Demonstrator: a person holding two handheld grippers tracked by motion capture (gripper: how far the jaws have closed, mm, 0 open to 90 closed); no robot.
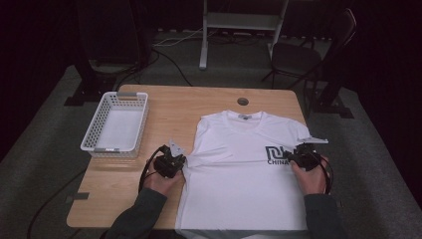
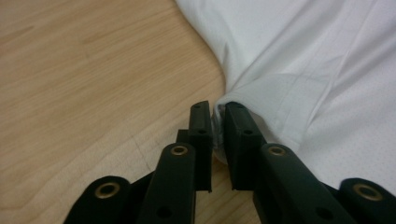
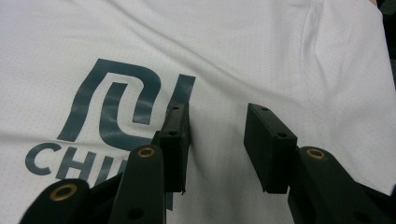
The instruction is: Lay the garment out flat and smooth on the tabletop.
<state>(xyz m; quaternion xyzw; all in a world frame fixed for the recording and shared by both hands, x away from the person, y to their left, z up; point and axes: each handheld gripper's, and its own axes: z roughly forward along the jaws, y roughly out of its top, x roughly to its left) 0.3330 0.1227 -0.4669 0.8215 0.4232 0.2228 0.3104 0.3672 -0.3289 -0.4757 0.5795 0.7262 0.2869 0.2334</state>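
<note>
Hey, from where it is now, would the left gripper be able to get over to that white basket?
Probably yes. The left gripper sits at the shirt sleeve edge, with a fold of cloth between its jaws. The basket stands just beyond it, with bare table between, but it would likely need to let go first.

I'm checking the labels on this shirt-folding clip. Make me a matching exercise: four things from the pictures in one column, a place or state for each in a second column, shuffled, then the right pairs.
Column one:
1. white T-shirt
2. white plastic basket
3. left claw
4. right claw

Column two:
A. jaws wide apart above the dark printed logo
B. spread flat on the wooden table, collar away from the person
C. stands empty at the table's left side
D. jaws nearly together with the sleeve hem between them

Pairs: 1-B, 2-C, 3-D, 4-A
</note>
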